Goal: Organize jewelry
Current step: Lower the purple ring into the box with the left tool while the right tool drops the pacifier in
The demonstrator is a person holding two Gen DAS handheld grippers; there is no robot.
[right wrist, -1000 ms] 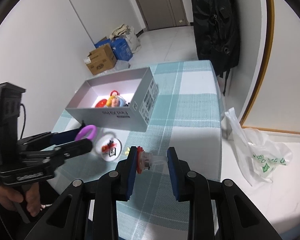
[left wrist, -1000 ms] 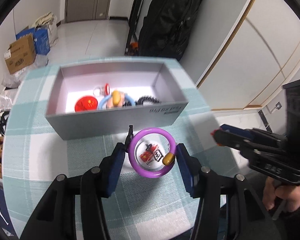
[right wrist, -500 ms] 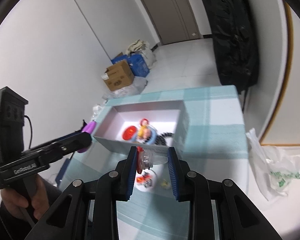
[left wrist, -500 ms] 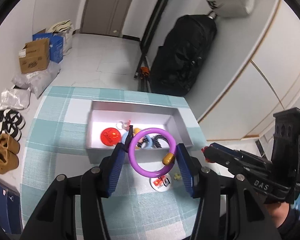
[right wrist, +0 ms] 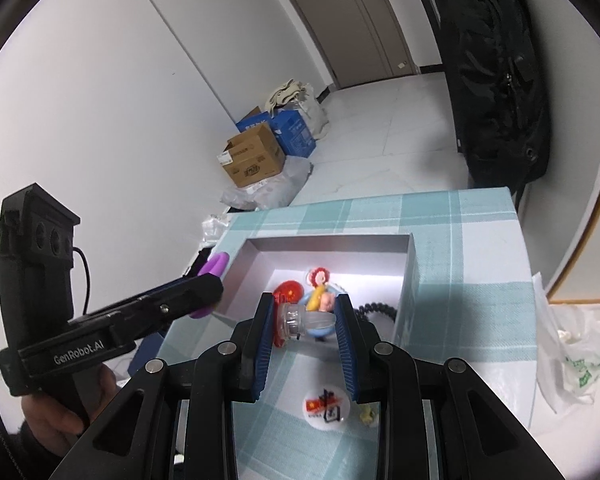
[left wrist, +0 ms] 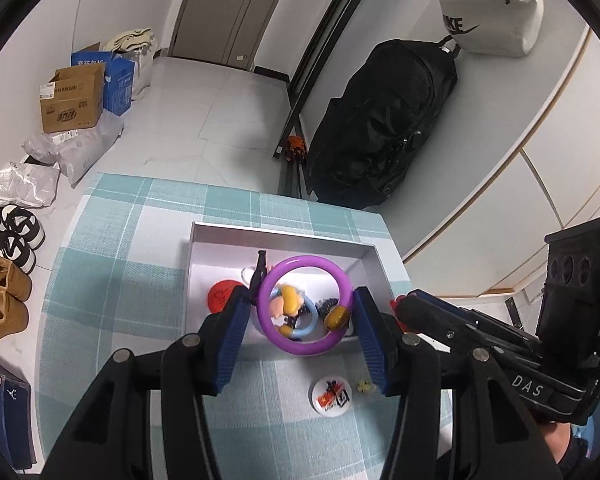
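Observation:
My left gripper is shut on a purple bangle with an amber bead, held above the front of the grey open box. My right gripper is shut on a clear ring with a red part, held above the box's near edge. Inside the box lie a red round badge, a blue ring with a small doll and a black coil hair tie. A white round badge and a small yellow piece lie on the checked tablecloth in front of the box.
The table stands near a white wall with a black backpack hanging beyond it. Cardboard boxes and shoes are on the floor to the left. A plastic bag lies off the table's right edge.
Both grippers have risen and moved forward over the box, each holding its item. The box and table look smaller and lower in both views.

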